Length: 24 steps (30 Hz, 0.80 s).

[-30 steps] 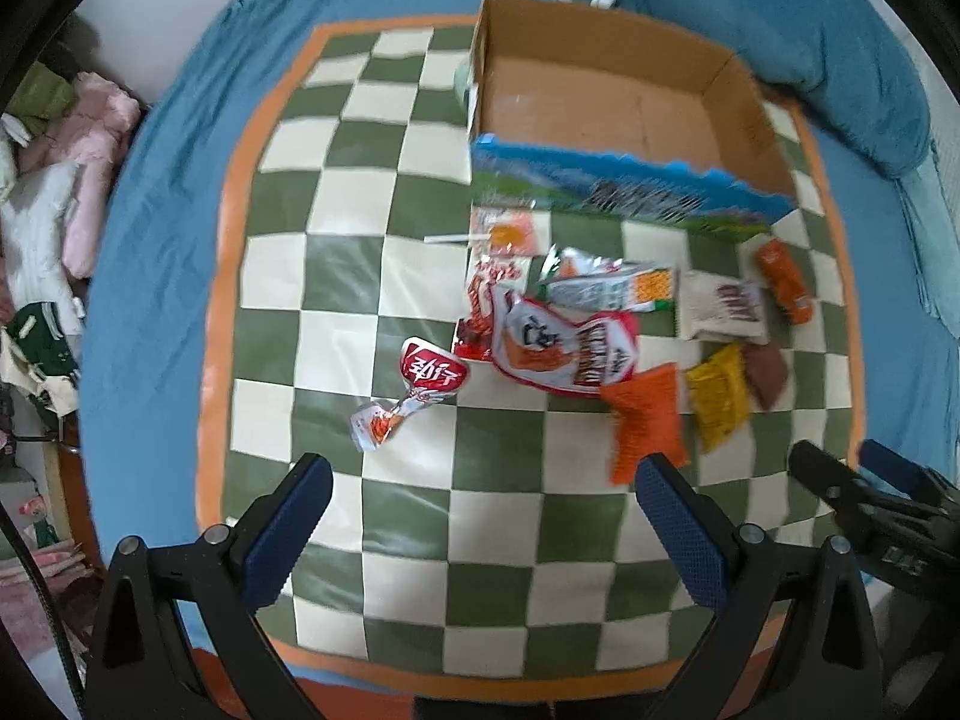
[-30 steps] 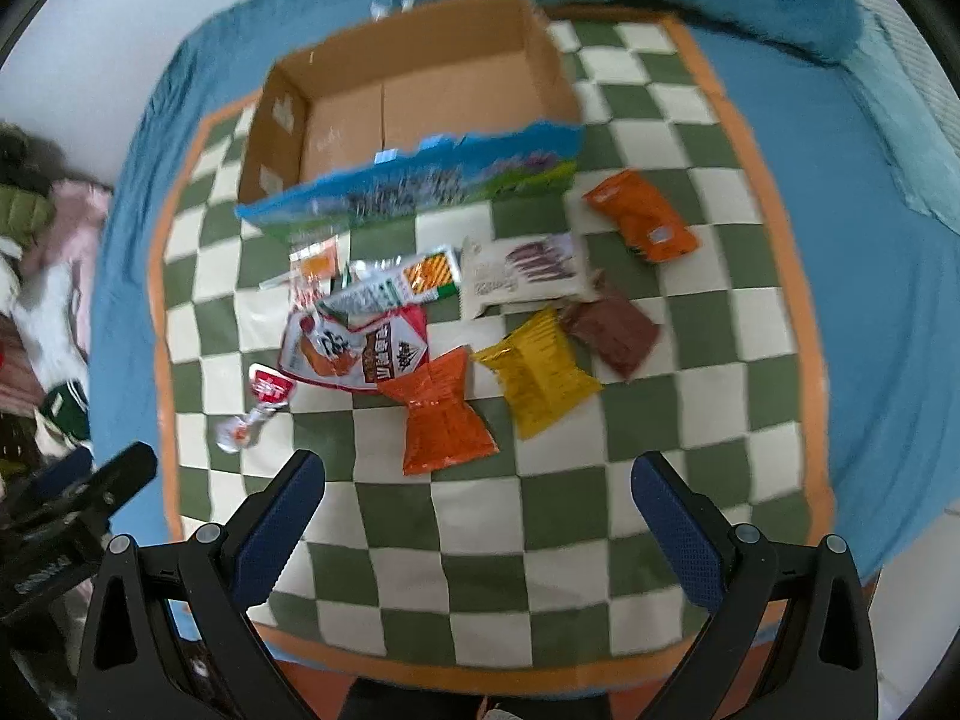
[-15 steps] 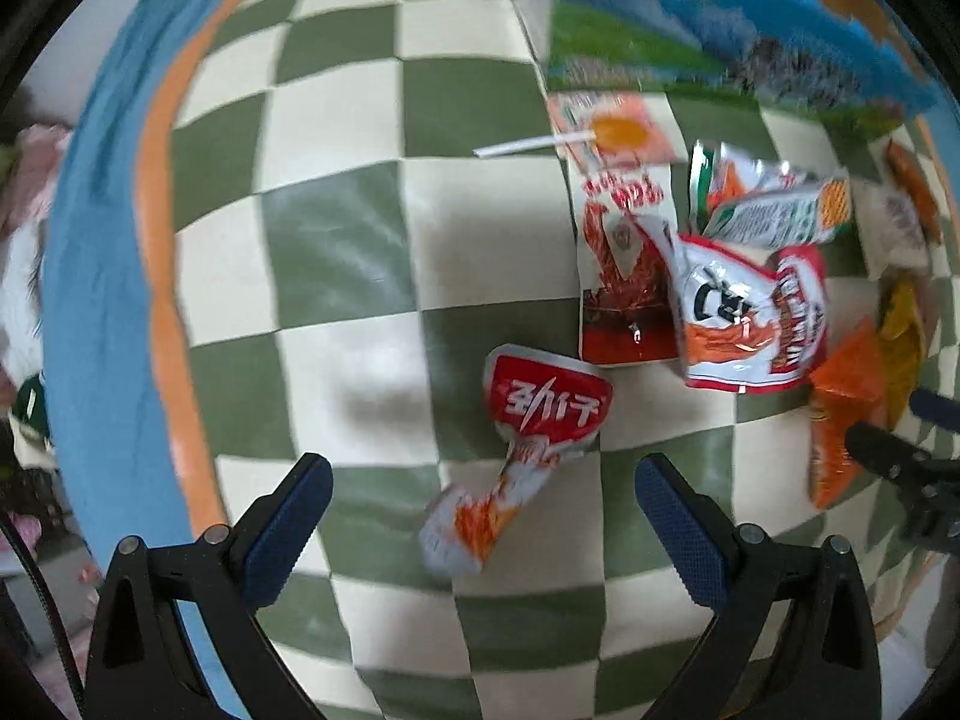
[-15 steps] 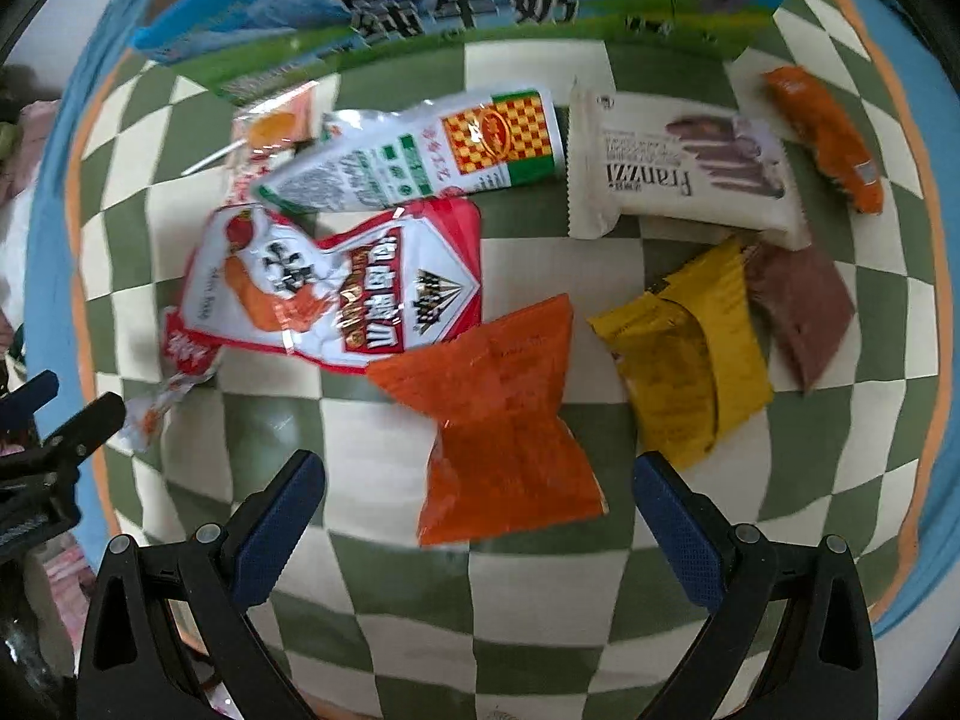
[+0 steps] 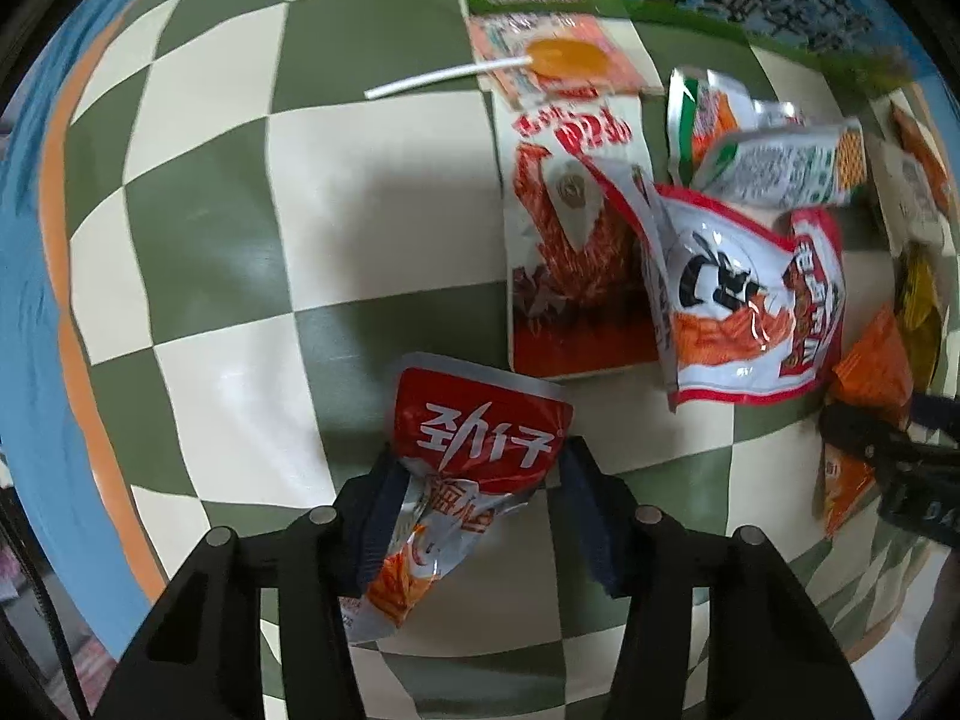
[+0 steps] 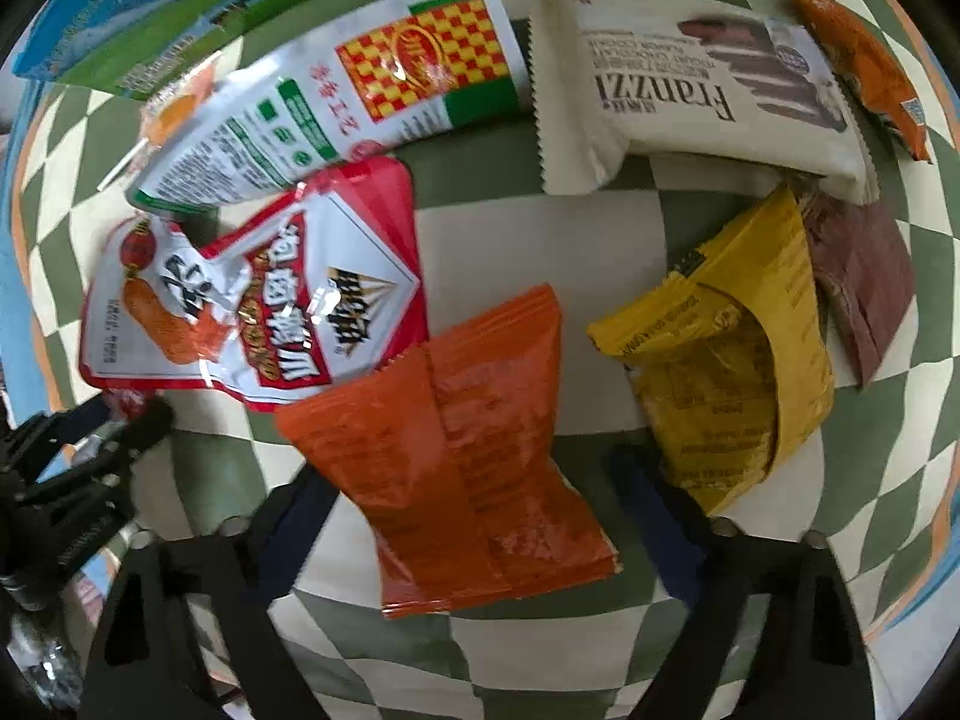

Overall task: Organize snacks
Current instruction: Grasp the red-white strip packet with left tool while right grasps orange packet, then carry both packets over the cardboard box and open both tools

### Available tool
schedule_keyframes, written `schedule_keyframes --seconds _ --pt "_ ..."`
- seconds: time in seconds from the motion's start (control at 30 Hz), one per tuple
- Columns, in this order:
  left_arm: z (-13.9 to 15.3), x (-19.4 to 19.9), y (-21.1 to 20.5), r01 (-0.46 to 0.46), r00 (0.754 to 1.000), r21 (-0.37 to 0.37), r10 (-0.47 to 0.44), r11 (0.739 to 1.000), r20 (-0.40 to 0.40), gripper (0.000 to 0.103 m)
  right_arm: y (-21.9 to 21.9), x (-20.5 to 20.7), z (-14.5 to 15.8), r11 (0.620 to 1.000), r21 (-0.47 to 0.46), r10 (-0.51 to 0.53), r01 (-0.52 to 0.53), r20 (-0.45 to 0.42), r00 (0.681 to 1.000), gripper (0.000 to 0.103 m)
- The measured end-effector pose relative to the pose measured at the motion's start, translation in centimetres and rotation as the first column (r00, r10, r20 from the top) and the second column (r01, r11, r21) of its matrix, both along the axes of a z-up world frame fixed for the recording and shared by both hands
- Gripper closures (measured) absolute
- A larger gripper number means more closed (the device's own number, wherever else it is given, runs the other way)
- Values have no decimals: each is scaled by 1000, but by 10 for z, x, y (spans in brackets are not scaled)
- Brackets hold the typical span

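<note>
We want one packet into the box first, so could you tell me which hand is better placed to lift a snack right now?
Left, probably. The left gripper has just been closing and its pads already flank the small red packet. The right gripper straddles the wider orange packet, with gaps still showing.

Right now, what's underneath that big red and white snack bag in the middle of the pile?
The red and white bag overlaps a tall red packet on one side and the orange packet's corner. Elsewhere checkered cloth shows; anything beneath its middle is hidden.
</note>
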<state>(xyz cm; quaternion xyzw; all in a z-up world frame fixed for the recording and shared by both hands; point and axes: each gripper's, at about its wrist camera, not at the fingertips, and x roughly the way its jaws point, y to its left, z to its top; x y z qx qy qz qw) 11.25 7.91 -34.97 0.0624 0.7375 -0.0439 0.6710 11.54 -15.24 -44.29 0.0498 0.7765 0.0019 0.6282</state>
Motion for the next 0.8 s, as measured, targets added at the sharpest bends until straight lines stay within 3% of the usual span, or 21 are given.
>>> schedule_keyframes --seconds 0.13,0.2,0.47,0.8 --pt "13 -4 5 -34 999 12 34 999 14 56 5 -6 1 999 -30 22 -21 23 1000 49" --pt "19 -8 4 -42 999 14 42 999 28 57 5 -8 5 999 -33 20 -19 32 999 53" --pt "53 -15 0 -93 992 -8 93 996 86 57 2 -22 34 1000 2 -12 12 53 999 57" --pt "113 -13 -36 -102 981 -76 113 992 156 57 -3 -46 119 998 49 -37 32 112 993 57"
